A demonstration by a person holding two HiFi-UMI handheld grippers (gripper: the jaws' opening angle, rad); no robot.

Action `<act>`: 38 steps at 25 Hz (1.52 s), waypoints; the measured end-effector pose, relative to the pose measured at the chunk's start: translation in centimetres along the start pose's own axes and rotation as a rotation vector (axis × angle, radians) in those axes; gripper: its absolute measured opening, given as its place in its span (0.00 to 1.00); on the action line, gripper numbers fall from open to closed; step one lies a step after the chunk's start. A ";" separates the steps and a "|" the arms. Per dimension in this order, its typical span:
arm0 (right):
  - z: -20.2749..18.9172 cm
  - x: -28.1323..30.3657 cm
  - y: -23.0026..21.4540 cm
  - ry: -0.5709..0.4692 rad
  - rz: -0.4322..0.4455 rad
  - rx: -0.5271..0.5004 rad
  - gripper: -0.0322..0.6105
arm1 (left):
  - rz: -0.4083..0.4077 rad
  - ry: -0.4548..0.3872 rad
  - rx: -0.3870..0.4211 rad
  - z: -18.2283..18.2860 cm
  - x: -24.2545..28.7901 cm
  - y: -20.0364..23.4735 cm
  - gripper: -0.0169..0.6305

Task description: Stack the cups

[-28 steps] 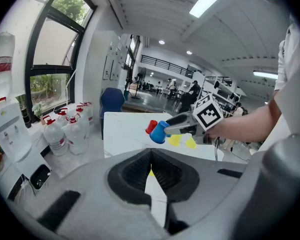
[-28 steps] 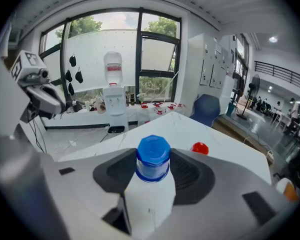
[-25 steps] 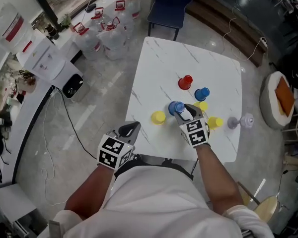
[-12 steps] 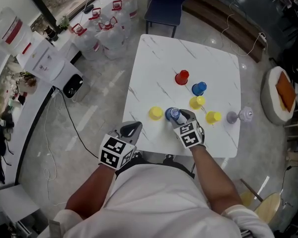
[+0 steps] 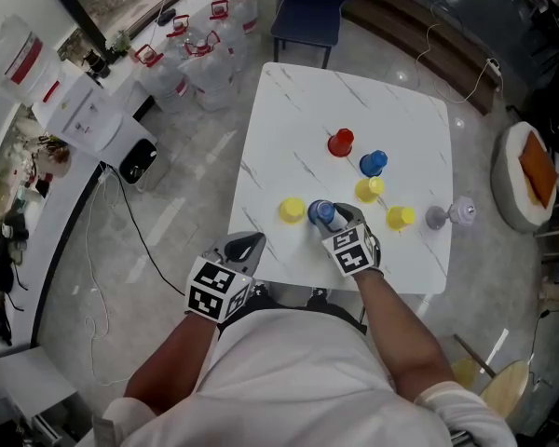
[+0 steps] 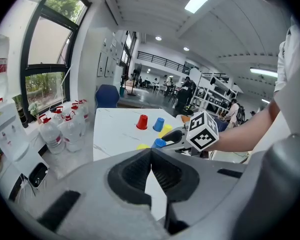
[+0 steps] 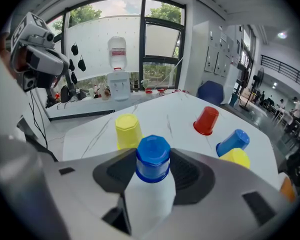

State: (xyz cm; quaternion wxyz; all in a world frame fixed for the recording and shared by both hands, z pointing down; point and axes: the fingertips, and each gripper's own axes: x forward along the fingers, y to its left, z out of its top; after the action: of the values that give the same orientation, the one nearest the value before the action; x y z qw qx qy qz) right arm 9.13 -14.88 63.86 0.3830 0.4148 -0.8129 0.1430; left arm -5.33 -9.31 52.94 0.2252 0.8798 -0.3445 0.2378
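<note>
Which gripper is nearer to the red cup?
Right. The right gripper, holding a blue cup, is over the table short of the red cup; the left gripper is off the table.

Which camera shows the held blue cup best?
The right gripper view: the held blue cup sits close-up between its jaws. The head view shows it small; the left gripper view, a distant speck.

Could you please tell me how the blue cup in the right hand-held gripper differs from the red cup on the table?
The blue cup is clamped between the jaws of the right hand-held gripper; the red cup stands free on the table, with nothing touching it. The blue cup sits close to a yellow cup on the person's side, while the red cup stands farther across the table. Both are bottom-up and have the same faceted shape.
</note>
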 end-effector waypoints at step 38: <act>7.5 9.3 -18.2 0.187 -0.132 0.164 0.44 | 0.097 0.009 -0.086 -0.5 -0.8 5.0 0.04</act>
State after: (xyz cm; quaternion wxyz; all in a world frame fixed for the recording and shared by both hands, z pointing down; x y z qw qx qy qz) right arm 16.24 -35.43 64.25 0.4303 0.4822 -0.7302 0.2216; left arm -9.56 -11.99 54.03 0.2528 0.8505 -0.3955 0.2371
